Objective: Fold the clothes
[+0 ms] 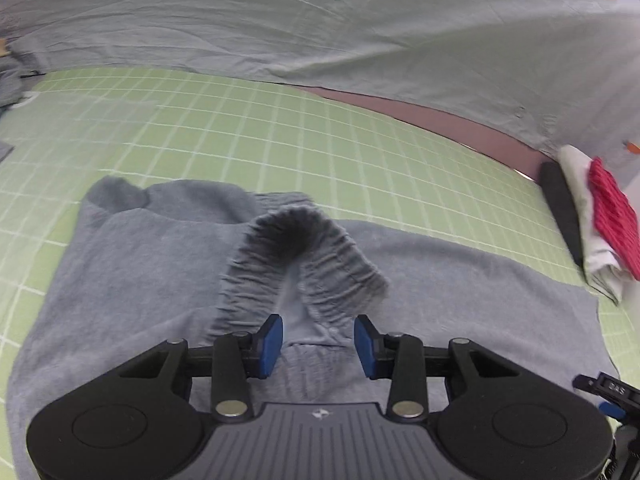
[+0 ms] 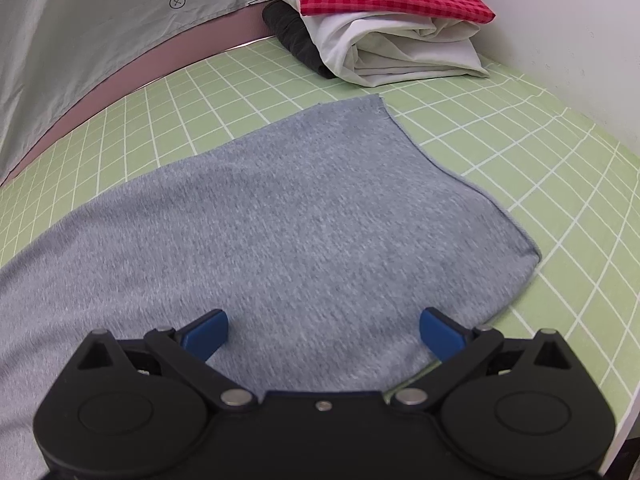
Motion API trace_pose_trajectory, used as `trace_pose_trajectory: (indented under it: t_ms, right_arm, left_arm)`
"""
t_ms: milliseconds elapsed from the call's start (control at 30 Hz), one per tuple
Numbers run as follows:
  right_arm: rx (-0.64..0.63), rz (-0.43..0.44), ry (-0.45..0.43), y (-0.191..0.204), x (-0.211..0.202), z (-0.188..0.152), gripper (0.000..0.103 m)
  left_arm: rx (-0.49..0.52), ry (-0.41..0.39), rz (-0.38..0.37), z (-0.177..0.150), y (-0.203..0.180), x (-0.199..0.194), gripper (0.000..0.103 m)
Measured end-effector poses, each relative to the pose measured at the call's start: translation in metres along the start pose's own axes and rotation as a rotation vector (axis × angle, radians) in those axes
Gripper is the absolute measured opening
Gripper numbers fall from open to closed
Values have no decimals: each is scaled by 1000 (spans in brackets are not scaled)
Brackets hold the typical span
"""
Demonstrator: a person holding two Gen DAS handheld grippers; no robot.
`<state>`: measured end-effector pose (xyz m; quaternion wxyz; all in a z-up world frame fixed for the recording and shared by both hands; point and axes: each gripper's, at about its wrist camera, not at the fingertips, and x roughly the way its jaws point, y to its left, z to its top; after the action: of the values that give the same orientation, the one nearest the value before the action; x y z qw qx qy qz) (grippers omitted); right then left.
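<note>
Grey shorts lie flat under both grippers; my left gripper is half open astride the puckered waistband, gripping nothing, while my right gripper hangs wide, empty, above the leg, ready to fold.

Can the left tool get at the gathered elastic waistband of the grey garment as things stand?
Probably yes. The left tool is open, and the waistband bunches up just ahead of its blue pads, with nothing lying between.
</note>
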<state>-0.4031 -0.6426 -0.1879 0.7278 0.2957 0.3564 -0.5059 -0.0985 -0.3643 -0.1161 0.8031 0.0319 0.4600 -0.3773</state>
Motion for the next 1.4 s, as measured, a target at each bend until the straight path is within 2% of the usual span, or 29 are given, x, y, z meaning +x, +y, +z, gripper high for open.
trace_pose_trajectory:
  t_ms: [133,200,367,433,533,600,767,800,833,900,967,1100,1133,1233,1333,1400]
  right_arm:
    - [-10,-4,0,1,0,-1,103]
    - [-9,-2,-1,0,0,-2,103]
    - [-6,-4,-2,-1,0,-2,103]
    - [-15,-13,-1,1,1,-2,103]
    - [-33,-26,0,5,2,-3,103]
    - [-39,-30,1,6,3,-3,103]
    - [-34,-22,2,4,2,-2,103]
    - [-33,-21,2,4,1,-2,103]
    - [-32,-19,1,4,1,-2,103]
    - [-32,-19,1,3,1,-2,103]
    - [-33,-19,0,4,1,-3,103]
    - [-36,-19,-1,3,1,-3,103]
    - [-35,-17,-2,3,0,-3,103]
    - [-29,-12,-3,1,0,-3,103]
    - [-28,-15,-3,1,0,-3,103]
    - [-31,-19,-2,2,0,-3,103]
  left_arm:
    - [49,6,-85,-6,-19,-2,42]
    - [29,-18,-51,-7,-13,-10,42]
    - [-123,-109,57,0,26,-37,42]
    - [-164,-117,92,1,41,-44,42]
    - [-211,-69,105,-2,57,-39,40]
    - [-237,-15,71,-6,62,-32,40]
    - [-280,4,26,-14,55,-24,40]
    - [-283,2,13,-14,53,-24,38]
    - [-281,1,-4,-13,50,-22,30]
    - [-240,16,-66,-9,37,-18,22]
    - [-201,38,-125,-6,24,-13,22]
    - [-105,54,-138,-8,2,-9,22]
    - [-112,37,-139,-6,5,-14,26]
    - [-139,-19,-137,-1,13,-30,26]
    - [-232,-110,-70,5,37,-50,26]
    - [-291,-126,-10,6,56,-54,26]
